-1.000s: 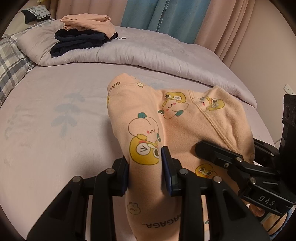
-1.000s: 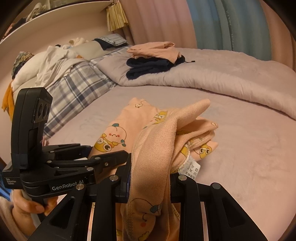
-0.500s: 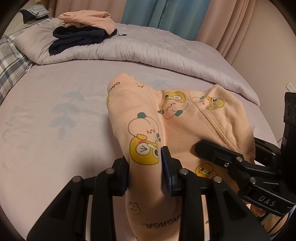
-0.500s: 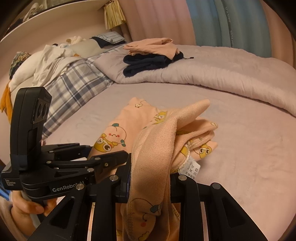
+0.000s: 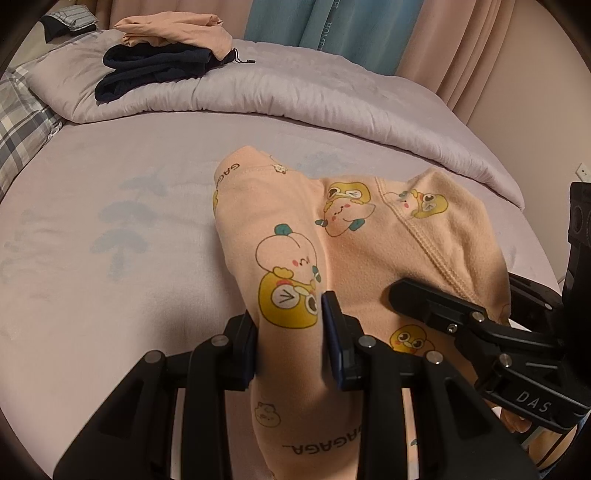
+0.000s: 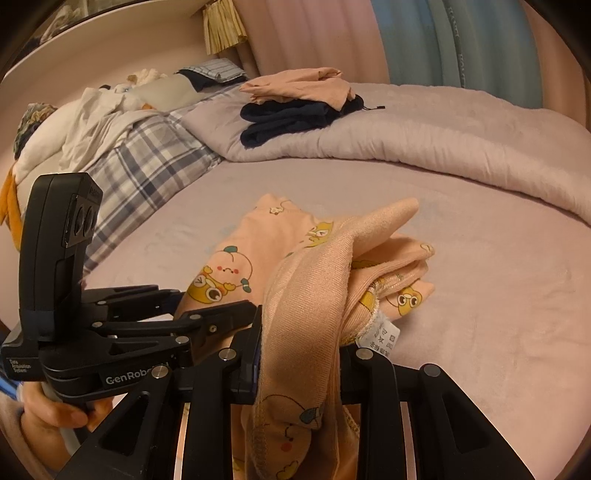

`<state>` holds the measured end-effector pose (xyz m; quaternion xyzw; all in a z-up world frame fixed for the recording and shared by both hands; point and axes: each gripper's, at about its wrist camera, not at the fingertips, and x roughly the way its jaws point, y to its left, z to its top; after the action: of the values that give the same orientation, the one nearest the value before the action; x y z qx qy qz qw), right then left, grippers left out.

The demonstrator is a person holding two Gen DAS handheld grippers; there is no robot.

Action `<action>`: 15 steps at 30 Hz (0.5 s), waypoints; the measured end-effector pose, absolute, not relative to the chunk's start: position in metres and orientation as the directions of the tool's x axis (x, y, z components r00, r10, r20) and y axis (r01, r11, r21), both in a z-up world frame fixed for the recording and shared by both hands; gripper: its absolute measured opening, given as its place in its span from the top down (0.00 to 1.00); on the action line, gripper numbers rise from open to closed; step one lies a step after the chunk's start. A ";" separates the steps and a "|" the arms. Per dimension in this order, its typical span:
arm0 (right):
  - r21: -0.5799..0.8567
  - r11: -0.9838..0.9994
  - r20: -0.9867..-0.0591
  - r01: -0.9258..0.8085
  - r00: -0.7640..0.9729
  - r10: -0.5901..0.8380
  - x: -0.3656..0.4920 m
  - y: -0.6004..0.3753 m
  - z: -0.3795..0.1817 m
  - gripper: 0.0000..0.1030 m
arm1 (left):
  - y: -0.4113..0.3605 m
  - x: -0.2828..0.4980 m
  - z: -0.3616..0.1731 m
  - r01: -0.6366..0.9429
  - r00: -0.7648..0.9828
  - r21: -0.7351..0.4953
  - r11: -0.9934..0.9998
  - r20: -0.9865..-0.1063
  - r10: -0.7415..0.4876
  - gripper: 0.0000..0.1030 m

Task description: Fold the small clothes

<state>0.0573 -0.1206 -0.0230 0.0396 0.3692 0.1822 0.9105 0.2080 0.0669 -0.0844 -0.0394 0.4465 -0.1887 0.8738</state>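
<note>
A small peach garment with cartoon prints is held up over the pink bed sheet, its far end resting on the sheet. My left gripper is shut on a bunched fold of it. My right gripper is shut on another bunched edge of the same garment, whose white care label hangs out. The right gripper shows at the right of the left wrist view. The left gripper shows at the left of the right wrist view.
A folded stack, a peach piece over dark navy clothes, lies on the rolled lilac duvet at the back. A plaid blanket and white bedding lie to the left. Curtains hang behind.
Both grippers keep their hold on the garment. The views have shifted slightly forward, so the stack and duvet sit a little nearer; the garment's shape is unchanged.
</note>
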 end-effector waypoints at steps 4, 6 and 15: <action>0.209 0.930 -0.661 -0.302 0.657 0.363 0.059 -0.120 -0.025 0.72 | 0.067 0.210 -0.087 0.291 0.527 -0.236 0.927 -0.770 -0.361 0.70; 0.211 0.930 -0.662 -0.302 0.655 0.363 0.060 -0.120 -0.026 0.72 | 0.067 0.211 -0.089 0.289 0.525 -0.235 0.928 -0.772 -0.359 0.70; 0.216 0.929 -0.669 -0.299 0.648 0.364 0.064 -0.120 -0.029 0.72 | 0.067 0.216 -0.094 0.287 0.518 -0.233 0.929 -0.778 -0.355 0.70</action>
<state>0.0635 -0.1200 -0.0291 0.0430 0.3777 0.1828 0.9067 0.2161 0.0674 -0.0940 -0.0373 0.4551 -0.1846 0.8703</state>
